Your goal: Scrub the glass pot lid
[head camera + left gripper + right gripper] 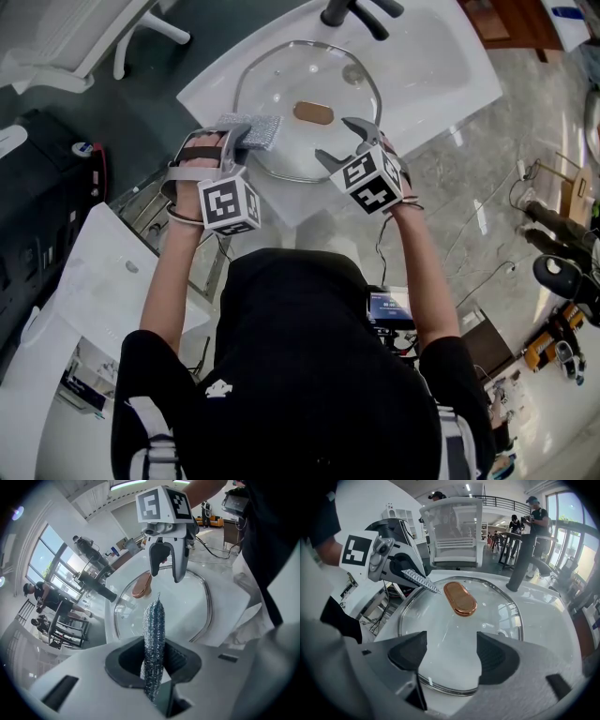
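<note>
A round glass pot lid (305, 89) with a metal rim and a copper handle (313, 112) lies flat in a white basin (441, 66). My left gripper (246, 133) is shut on a silvery scrub pad (251, 127), held over the lid's left rim. The pad (153, 639) stands edge-on between the jaws, above the lid (187, 606). My right gripper (342, 141) is open and holds nothing, at the lid's near right rim. Its jaws frame the glass (454, 620), with the handle (460, 598) beyond and the pad (421, 580) at the left.
A dark faucet (352, 11) rises at the basin's far edge. A white office chair (452, 534) stands behind the basin. Another white basin (66, 319) sits at my lower left. People stand by a rail (534, 513) in the background.
</note>
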The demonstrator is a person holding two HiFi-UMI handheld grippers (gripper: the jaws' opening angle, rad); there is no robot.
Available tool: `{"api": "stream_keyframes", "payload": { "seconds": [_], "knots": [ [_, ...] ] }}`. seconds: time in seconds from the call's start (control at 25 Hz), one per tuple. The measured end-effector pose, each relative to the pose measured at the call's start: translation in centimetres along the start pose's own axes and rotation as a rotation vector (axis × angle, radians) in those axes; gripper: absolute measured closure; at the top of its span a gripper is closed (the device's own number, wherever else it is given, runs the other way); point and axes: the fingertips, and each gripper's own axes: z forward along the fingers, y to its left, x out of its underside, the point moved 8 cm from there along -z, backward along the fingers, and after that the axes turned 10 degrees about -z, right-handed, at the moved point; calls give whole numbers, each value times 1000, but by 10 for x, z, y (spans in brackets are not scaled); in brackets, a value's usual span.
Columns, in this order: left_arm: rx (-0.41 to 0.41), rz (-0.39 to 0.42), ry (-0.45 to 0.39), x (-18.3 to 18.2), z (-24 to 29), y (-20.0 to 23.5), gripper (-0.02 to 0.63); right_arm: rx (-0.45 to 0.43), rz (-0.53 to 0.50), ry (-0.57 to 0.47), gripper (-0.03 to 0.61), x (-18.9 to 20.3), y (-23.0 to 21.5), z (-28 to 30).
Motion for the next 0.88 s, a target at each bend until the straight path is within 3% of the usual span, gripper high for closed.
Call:
{"api": "stream_keyframes", "payload": {
  "seconds": [0.88],
  "knots": [
    [-50, -1, -15, -8, 24, 36, 546, -7, -8, 6, 259, 0, -1, 0]
  ]
}}
